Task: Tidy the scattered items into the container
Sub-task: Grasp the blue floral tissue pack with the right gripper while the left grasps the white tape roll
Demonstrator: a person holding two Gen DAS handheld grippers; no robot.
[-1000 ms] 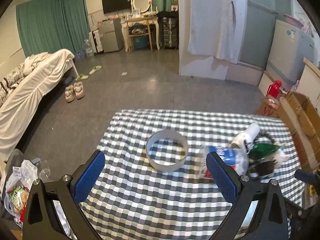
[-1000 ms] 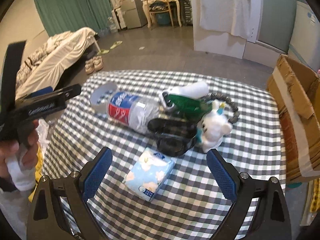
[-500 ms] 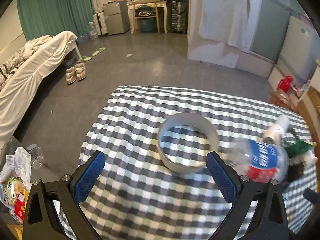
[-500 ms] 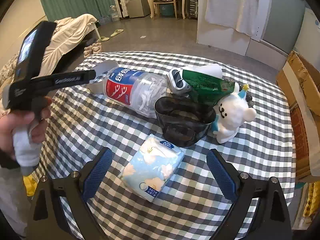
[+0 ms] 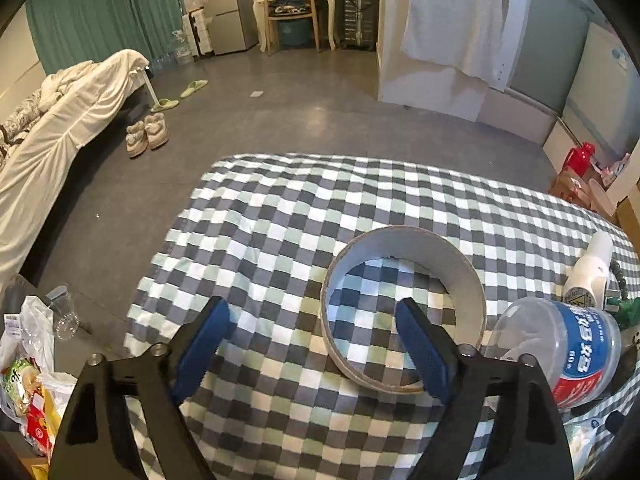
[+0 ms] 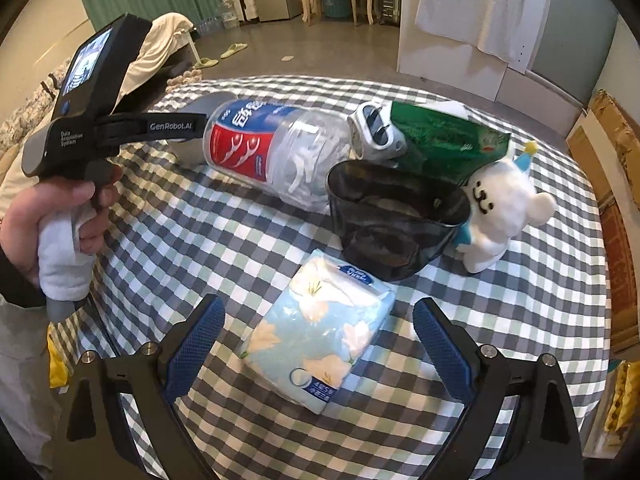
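One tape roll (image 5: 404,308), one tissue pack (image 6: 320,336), one bottle (image 6: 276,152)

The left gripper's (image 6: 108,128) black arm reads "GenRobot.AI", and its body carries small white print, "Data Acquisition System". The tissue pack (image 6: 320,340) bears a dark blue oval logo that seems to read "Vinda", too small to be sure. The floss-pick jar's (image 6: 276,156) red and blue label has large white Chinese characters; in the left wrist view the same label shows "50".
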